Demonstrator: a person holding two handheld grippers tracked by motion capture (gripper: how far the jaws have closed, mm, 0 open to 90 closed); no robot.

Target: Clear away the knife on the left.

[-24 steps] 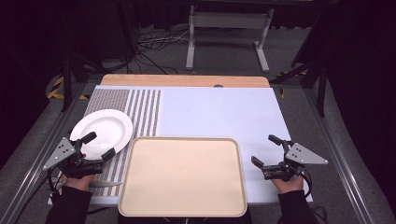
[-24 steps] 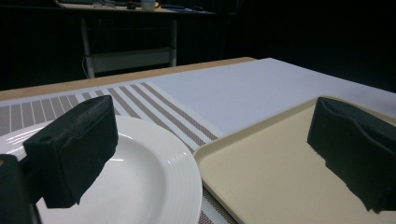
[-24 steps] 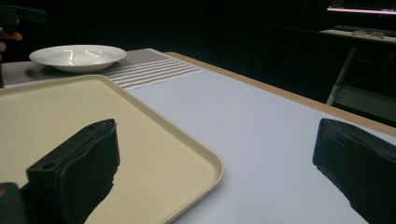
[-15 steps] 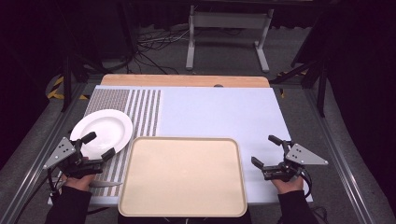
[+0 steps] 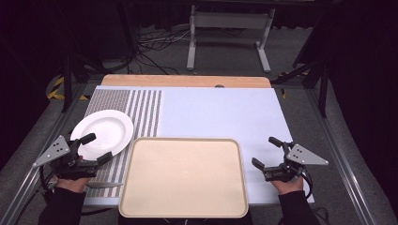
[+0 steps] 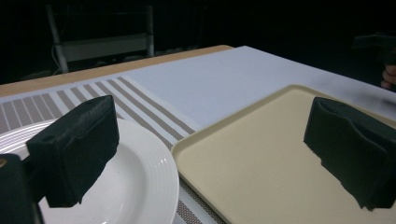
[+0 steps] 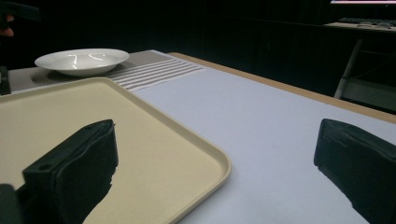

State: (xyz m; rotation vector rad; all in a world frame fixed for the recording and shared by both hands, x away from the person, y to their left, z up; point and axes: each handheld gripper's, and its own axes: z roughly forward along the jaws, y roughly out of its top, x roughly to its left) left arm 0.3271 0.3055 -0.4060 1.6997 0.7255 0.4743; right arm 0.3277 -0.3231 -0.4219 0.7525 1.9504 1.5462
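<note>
A dark lab-like rig: metal frame rails [image 5: 324,140], floor cables [image 5: 150,47], black surroundings around the table [image 5: 187,80].

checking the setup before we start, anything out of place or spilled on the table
Nothing is spilled or damaged. The tray overhangs the table's near edge slightly, and the plate sits on the striped mat, its rim just beside the tray's corner. Both grippers, left and right, are open and hold nothing.

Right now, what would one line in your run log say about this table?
left hand-held gripper: open, by white plate | right hand-held gripper: open, right of beige tray | tray: empty | plate: empty, on striped mat
</note>
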